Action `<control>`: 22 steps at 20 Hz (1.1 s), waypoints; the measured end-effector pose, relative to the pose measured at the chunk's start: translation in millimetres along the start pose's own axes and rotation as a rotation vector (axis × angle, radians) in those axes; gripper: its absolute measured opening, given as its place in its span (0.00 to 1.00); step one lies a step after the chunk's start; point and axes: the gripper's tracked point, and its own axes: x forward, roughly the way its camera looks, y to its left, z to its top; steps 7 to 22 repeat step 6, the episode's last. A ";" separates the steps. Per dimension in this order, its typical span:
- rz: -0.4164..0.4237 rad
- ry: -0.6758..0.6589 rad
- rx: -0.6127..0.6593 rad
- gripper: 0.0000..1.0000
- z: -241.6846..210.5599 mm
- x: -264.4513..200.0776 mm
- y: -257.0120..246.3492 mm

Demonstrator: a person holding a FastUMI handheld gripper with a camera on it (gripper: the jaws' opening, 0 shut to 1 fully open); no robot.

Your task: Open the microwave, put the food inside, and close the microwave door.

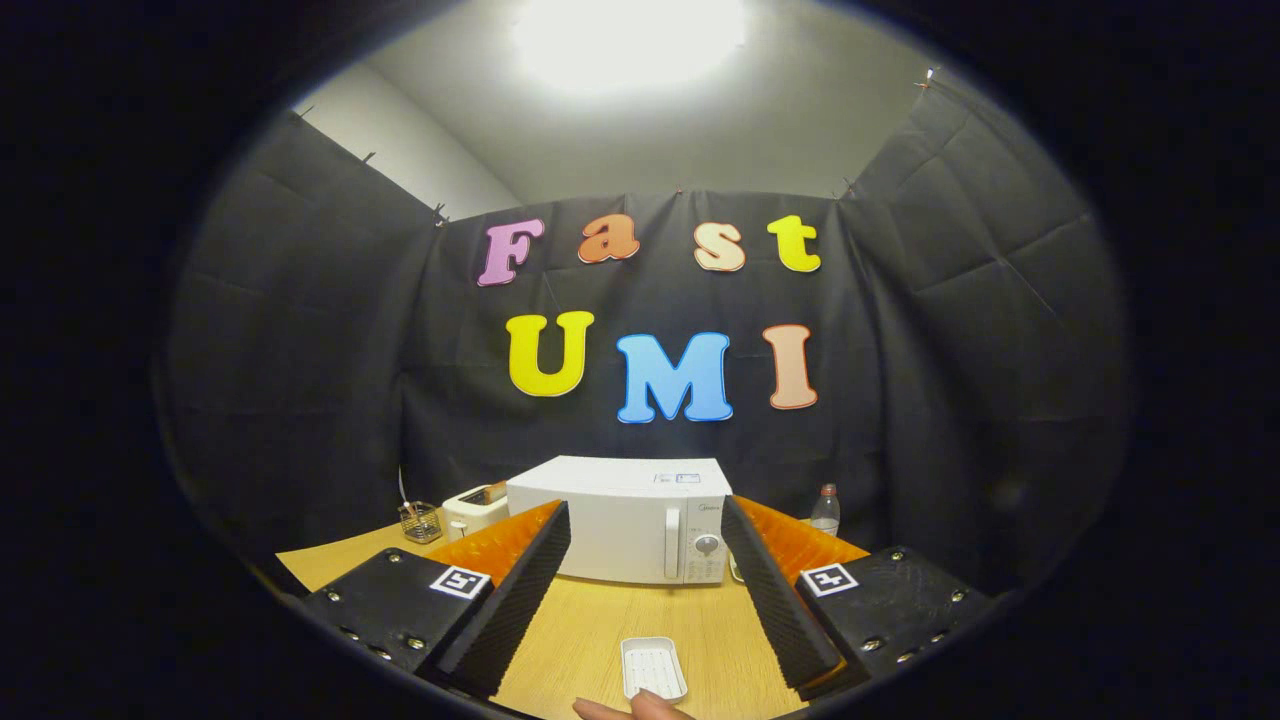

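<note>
1. Gripper view is showing the gripper (645, 600) hovering above the wooden table (600, 630) with its fingers spread wide and nothing between them.
2. Beyond the fingertips, the white microwave (620, 520) is standing with its door closed, the handle (672, 543) running upright just beside the control panel and its dial (707, 545).
3. Between the fingers and nearer than the microwave, a small white tray (653, 667) is lying flat on the table; whether food is sitting on it I cannot tell. A fingertip of a person's hand (630, 709) is resting just behind the tray.
4. Off past the left finger a toaster (475, 510) and a wire basket (421, 521) are standing; past the right finger a bottle (825, 510) is standing close to the microwave's side.
5. Risks, as I am judging them:
   - The handle is narrow, so wide fingers coming in off-centre may be slipping past it or pressing the dial instead.
   - Pulling at an angle may be dragging the whole microwave forward rather than swinging the door.
   - The door may be sweeping toward the tray if the tray is sitting within its arc.
   - The shallow tray offers little edge to grip, so it may be tipping or sliding when lifted.
   - Reaching wide on the right may be knocking the bottle over.
</note>
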 end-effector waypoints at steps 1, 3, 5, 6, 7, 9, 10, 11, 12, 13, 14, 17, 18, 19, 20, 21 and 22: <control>0.003 0.004 -0.001 0.97 -1.4 0.0 0.8; 0.004 0.009 -0.008 0.97 -4.4 1.0 -0.2; 0.006 0.017 -0.017 0.97 -7.2 0.2 0.0; 0.006 0.019 -0.017 0.97 -7.9 1.4 0.3; 0.006 0.019 -0.017 0.97 -7.9 1.4 0.3; 0.006 0.019 -0.017 0.97 -7.9 1.4 0.3; 0.006 0.019 -0.017 0.97 -7.9 1.4 0.3; 0.006 0.019 -0.017 0.97 -7.9 1.4 0.3; 0.006 0.019 -0.017 0.97 -7.9 1.4 0.3; 0.006 0.019 -0.017 0.97 -7.9 1.4 0.3; 0.006 0.019 -0.017 0.97 -7.9 1.4 0.3; 0.006 0.019 -0.017 0.97 -7.9 1.4 0.3; 0.006 0.019 -0.017 0.97 -7.9 1.4 0.3; 0.006 0.019 -0.017 0.97 -7.9 1.4 0.3; 0.006 0.019 -0.017 0.97 -7.9 1.4 0.3; 0.006 0.019 -0.017 0.97 -7.9 1.4 0.3; 0.006 0.019 -0.017 0.97 -7.9 1.4 0.3</control>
